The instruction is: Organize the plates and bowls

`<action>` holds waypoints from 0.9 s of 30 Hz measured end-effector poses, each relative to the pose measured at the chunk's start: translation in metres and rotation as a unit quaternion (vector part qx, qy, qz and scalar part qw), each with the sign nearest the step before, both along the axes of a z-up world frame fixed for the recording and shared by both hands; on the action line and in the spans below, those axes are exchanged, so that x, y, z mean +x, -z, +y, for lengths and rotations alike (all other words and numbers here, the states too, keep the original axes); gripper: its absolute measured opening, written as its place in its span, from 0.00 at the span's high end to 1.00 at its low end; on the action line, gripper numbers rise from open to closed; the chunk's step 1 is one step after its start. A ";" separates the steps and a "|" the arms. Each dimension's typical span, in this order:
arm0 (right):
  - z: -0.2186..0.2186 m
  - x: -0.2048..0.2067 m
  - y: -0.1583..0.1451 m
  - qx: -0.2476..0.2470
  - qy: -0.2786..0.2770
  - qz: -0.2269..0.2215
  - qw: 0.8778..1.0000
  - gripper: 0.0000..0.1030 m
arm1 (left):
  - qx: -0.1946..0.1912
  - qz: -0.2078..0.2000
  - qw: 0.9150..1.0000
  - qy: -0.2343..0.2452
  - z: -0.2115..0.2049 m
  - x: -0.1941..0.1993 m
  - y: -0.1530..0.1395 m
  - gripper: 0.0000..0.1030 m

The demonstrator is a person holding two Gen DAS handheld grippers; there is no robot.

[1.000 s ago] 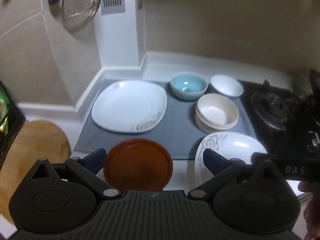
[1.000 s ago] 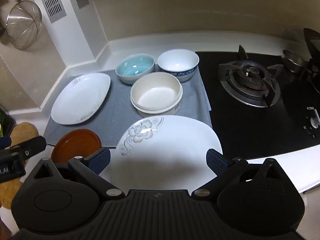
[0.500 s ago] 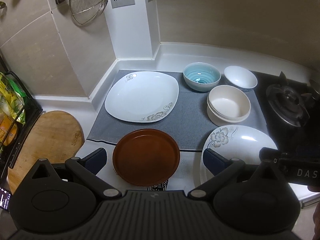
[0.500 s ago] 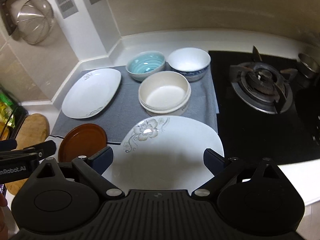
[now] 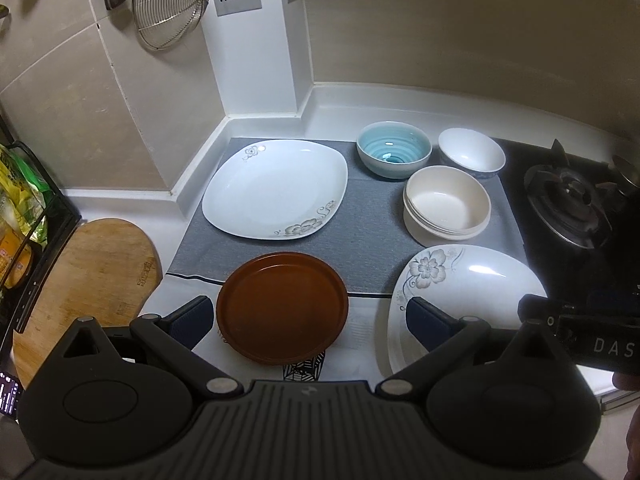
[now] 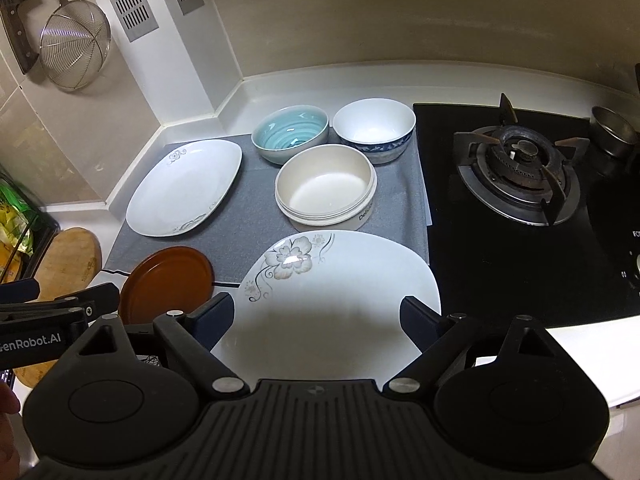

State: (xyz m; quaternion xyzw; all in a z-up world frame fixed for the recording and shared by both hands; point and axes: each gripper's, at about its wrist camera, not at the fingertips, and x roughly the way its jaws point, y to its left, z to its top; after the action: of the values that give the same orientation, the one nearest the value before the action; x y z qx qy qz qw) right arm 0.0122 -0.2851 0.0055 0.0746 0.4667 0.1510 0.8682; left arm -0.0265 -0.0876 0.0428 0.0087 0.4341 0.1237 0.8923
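A white floral plate point(image 5: 276, 190) lies on the grey mat point(image 5: 372, 236) at the back left. A blue bowl point(image 5: 394, 154), a white blue-patterned bowl point(image 5: 472, 152) and a stack of cream bowls point(image 5: 448, 202) stand to its right. A brown plate point(image 5: 282, 306) lies in front of the mat. A second floral plate point(image 6: 340, 300) lies at the front right. My left gripper point(image 5: 308, 316) is open above the brown plate. My right gripper point(image 6: 316, 316) is open above the second floral plate.
A black gas hob point(image 6: 520, 168) with a burner is to the right of the mat. A wooden cutting board point(image 5: 80, 280) lies at the left. A wire strainer point(image 5: 170, 0) hangs on the tiled wall. A small metal pot point(image 6: 612, 130) stands at the far right.
Both grippers have risen and pulled back, so more of the counter shows. The dishes have not moved. Both grippers stay open.
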 end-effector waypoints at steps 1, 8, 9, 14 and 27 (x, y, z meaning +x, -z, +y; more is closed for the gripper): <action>-0.001 -0.001 0.000 0.001 0.000 0.000 1.000 0.12 | 0.000 0.000 1.000 0.000 -0.002 0.000 0.000 0.00; -0.007 -0.007 -0.002 0.015 -0.006 -0.005 1.000 0.17 | 0.003 0.000 1.000 0.002 -0.015 0.001 -0.001 0.00; -0.008 -0.007 -0.003 0.016 -0.007 -0.007 1.000 0.18 | 0.004 -0.001 1.000 0.002 -0.018 0.001 -0.001 0.00; -0.013 -0.009 -0.003 0.022 -0.011 -0.014 1.000 0.23 | 0.006 -0.001 1.000 -0.006 -0.024 -0.002 0.001 0.00; -0.010 -0.019 0.000 0.017 -0.011 -0.034 0.999 0.47 | -0.039 -0.030 0.998 0.038 -0.014 -0.005 0.008 0.51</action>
State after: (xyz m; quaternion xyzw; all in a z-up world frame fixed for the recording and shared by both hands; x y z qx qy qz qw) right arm -0.0073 -0.2947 0.0054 0.0790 0.4348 0.1714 0.8805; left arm -0.0316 -0.1019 0.0348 -0.0133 0.4107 0.0728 0.9087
